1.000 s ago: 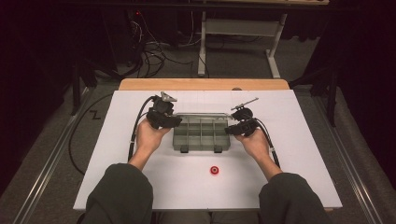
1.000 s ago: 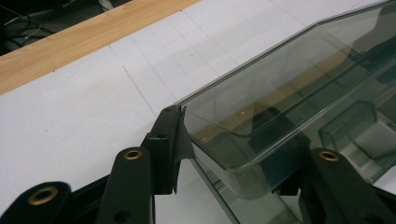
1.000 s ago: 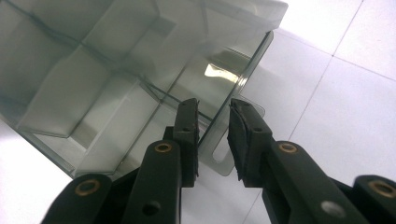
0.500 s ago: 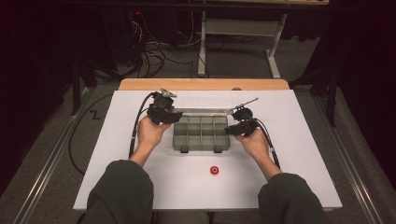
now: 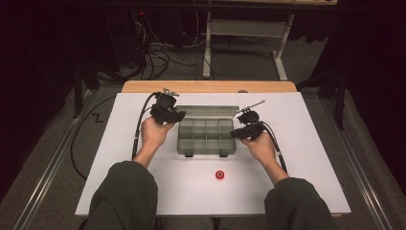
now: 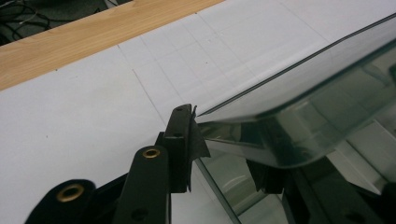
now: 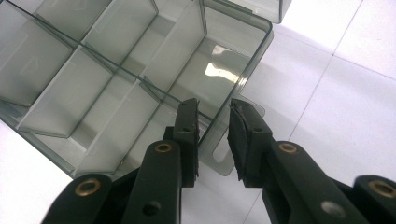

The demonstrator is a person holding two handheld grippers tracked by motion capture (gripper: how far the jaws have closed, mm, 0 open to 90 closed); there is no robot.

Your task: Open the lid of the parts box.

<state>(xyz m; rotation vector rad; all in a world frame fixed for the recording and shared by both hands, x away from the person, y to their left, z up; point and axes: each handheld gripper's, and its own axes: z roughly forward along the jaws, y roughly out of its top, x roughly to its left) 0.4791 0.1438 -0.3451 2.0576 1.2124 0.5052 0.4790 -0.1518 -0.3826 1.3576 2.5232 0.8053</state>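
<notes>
A clear smoky plastic organizer box (image 5: pixel 206 136) sits at the middle of the white tabletop (image 5: pixel 311 158), its compartments all empty. Its lid (image 5: pixel 210 111) stands raised along the 12 o'clock edge. The left gripper (image 5: pixel 178 115) is at the box's 10 o'clock corner, fingers (image 6: pixel 180 140) pinching the lid's corner. The right gripper (image 5: pixel 234 133) is at the 3 o'clock side, fingers (image 7: pixel 247 135) spread astride the box's end wall. A small red ring (image 5: pixel 220 175) lies at 6 o'clock, apart from the box.
</notes>
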